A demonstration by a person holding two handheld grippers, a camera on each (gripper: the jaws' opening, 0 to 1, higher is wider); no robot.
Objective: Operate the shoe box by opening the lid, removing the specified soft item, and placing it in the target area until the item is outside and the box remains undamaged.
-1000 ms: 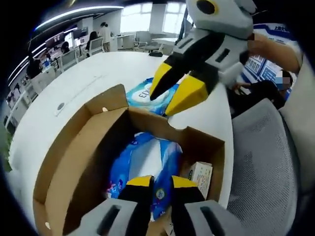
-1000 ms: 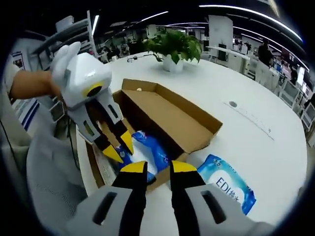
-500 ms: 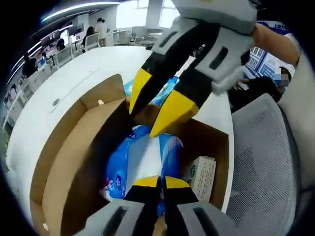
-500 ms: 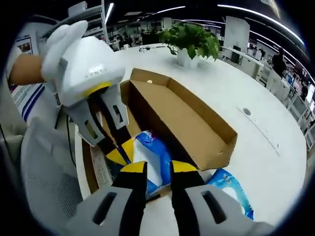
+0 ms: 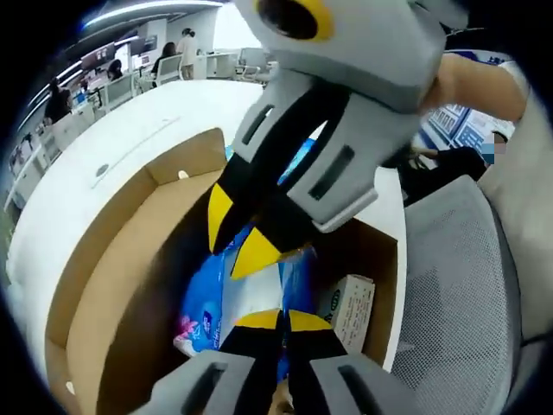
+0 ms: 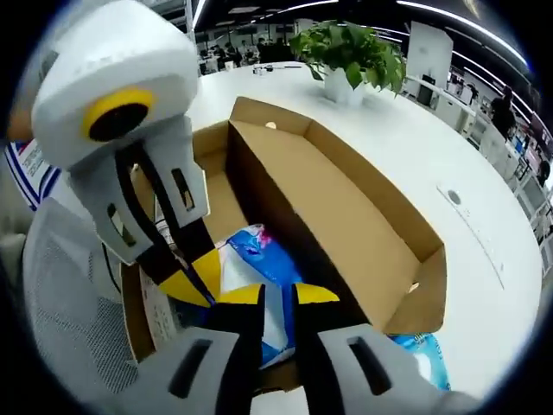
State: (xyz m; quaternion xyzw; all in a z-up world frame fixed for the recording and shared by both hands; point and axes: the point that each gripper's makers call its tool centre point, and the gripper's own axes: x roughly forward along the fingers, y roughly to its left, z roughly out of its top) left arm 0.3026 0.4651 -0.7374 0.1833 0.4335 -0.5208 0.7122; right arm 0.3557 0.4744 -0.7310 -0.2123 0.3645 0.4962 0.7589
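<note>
An open brown shoe box (image 5: 112, 259) (image 6: 346, 199) stands on the white table with its lid folded back. Inside lies a blue and white soft pack (image 5: 251, 290) (image 6: 259, 259). My left gripper (image 5: 282, 322) is down in the box, its jaws shut on the near edge of that pack; from the right gripper view its fingertips (image 6: 186, 284) pinch the pack's left side. My right gripper (image 6: 278, 296) (image 5: 238, 235) hangs just above the pack, jaws a little apart and holding nothing.
A small white carton (image 5: 350, 303) sits in the box's corner. Another blue wipes pack (image 6: 423, 363) lies on the table beside the box. A potted plant (image 6: 346, 56) stands farther back. A grey mesh chair (image 5: 467, 285) is against the table edge.
My left gripper's jaws have shut on the pack in the box. The right gripper has come from above the table's wipes pack down into the box, over the blue pack.
</note>
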